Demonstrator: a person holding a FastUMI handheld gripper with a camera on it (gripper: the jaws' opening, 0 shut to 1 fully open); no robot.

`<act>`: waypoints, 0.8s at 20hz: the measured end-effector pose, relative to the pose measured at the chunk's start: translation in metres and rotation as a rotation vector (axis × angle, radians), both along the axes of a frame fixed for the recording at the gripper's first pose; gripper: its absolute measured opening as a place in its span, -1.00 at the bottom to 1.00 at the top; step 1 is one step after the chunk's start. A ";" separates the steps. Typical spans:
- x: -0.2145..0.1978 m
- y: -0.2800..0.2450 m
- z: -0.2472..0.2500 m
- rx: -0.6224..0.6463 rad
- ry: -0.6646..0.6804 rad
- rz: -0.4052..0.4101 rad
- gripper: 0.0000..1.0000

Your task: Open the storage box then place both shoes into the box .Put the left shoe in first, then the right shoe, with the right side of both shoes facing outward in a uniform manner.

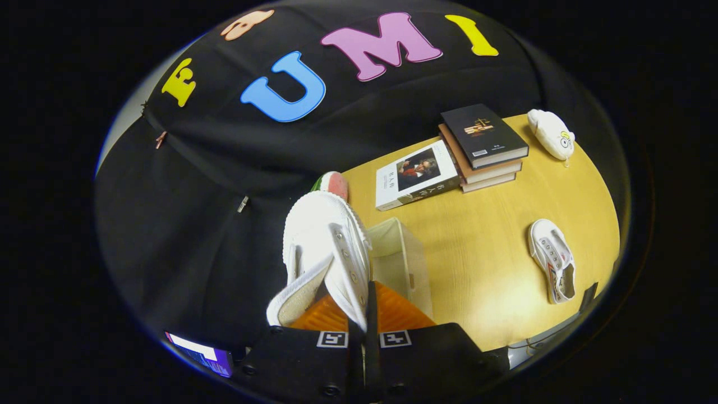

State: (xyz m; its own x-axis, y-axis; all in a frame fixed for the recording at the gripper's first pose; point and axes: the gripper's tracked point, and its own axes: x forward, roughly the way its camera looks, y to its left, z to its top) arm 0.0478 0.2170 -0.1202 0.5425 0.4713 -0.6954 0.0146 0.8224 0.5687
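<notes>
Both jaws clamped on white shoe point(325, 252) | above open storage box point(412, 252) | gripper point(363, 314)

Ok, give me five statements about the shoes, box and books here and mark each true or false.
1. The gripper is shut on a white shoe. True.
2. A second shoe lies on the table. True.
3. That second shoe is inside the box. False: it lies on the bare table, well apart from the box.
4. The box is closed. False: it is open on top.
5. Three books are stacked, one more beside them. True.
</notes>
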 end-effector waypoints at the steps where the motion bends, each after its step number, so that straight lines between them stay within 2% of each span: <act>1: 0.003 0.010 -0.005 -0.004 0.006 0.004 -0.88; 8: 0.009 0.072 -0.064 -0.007 0.107 -0.018 -0.88; 14: 0.008 0.081 -0.111 -0.108 0.149 0.001 -0.88; 16: 0.010 0.087 -0.118 -0.096 0.172 -0.016 -0.88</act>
